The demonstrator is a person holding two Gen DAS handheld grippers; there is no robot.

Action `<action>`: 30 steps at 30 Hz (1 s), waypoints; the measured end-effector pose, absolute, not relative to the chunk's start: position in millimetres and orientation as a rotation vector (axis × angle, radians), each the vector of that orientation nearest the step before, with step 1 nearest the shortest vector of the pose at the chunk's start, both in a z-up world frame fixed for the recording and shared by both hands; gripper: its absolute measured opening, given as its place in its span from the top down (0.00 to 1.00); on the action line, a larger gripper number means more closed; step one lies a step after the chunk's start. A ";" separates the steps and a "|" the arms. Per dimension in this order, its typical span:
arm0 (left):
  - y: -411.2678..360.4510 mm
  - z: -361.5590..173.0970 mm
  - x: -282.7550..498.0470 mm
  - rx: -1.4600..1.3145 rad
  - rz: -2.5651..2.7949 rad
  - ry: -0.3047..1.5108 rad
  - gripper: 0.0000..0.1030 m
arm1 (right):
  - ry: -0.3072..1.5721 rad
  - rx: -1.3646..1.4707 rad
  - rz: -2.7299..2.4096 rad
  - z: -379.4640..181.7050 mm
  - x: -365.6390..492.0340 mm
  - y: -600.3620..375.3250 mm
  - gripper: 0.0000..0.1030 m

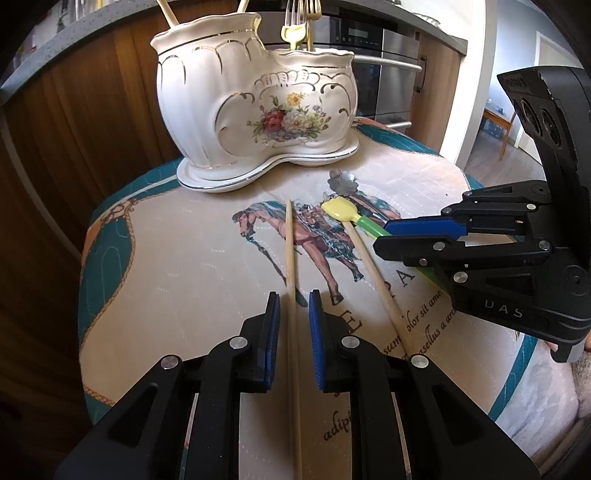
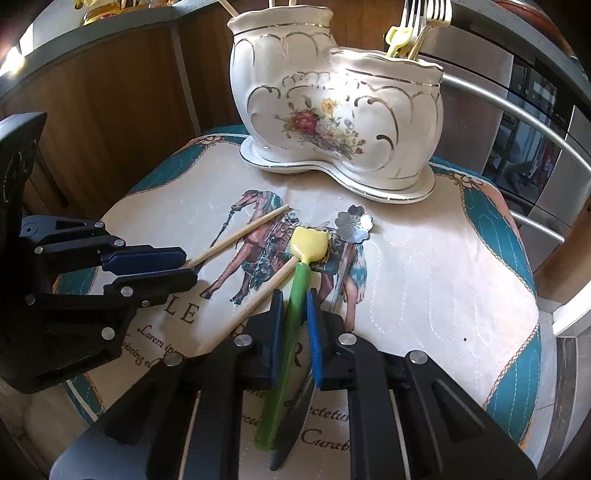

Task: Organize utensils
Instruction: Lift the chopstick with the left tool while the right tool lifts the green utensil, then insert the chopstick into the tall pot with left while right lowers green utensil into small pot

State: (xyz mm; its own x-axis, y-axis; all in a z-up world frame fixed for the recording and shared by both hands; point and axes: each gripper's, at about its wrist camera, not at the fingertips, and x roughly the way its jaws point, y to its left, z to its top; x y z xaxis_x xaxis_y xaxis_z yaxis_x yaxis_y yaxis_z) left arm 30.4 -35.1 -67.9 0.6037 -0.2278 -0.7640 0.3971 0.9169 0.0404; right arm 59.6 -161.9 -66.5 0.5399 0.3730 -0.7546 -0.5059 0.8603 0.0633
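Chopsticks lie on the horse-print mat (image 1: 184, 258). One chopstick (image 1: 291, 280) runs between the left gripper (image 1: 293, 306) jaws, which stand slightly apart, not pressing it. The right gripper (image 2: 293, 310) jaws straddle the green handle of the yellow spatula (image 2: 295, 295); contact unclear. The ceramic holder (image 2: 332, 110) sits at the mat's far edge, holding forks (image 2: 428, 14).

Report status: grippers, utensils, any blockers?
Left gripper straddles a chopstick, pads apart. Right gripper shut on green-handled spoon. Second chopstick alongside. Holder path unobstructed.
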 end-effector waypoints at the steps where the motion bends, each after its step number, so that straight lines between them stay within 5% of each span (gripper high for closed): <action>1: -35.6 -68.1 29.8 0.219 -0.361 0.846 0.85 | 0.852 -0.166 0.524 -66.4 59.6 -162.3 0.89; 3: -33.1 -67.7 29.7 0.218 -0.346 0.841 0.95 | 0.840 -0.152 0.521 -64.1 58.0 -164.2 0.90; 21: 27.7 -3.1 8.6 0.039 -0.318 0.650 0.95 | 0.409 0.151 0.484 15.8 34.9 -233.7 0.90; 30: 59.9 43.1 26.0 -0.088 -0.244 0.396 0.95 | 0.282 0.173 0.464 50.8 63.0 -232.7 0.90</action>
State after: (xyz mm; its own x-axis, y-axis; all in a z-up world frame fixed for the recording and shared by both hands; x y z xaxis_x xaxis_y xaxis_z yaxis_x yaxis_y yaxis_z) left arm 26.0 59.9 43.1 0.8936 -0.2523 -0.3712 0.2181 0.9669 -0.1323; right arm 63.0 -232.7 50.8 0.8565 0.4634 -0.2276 -0.4158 0.8805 0.2277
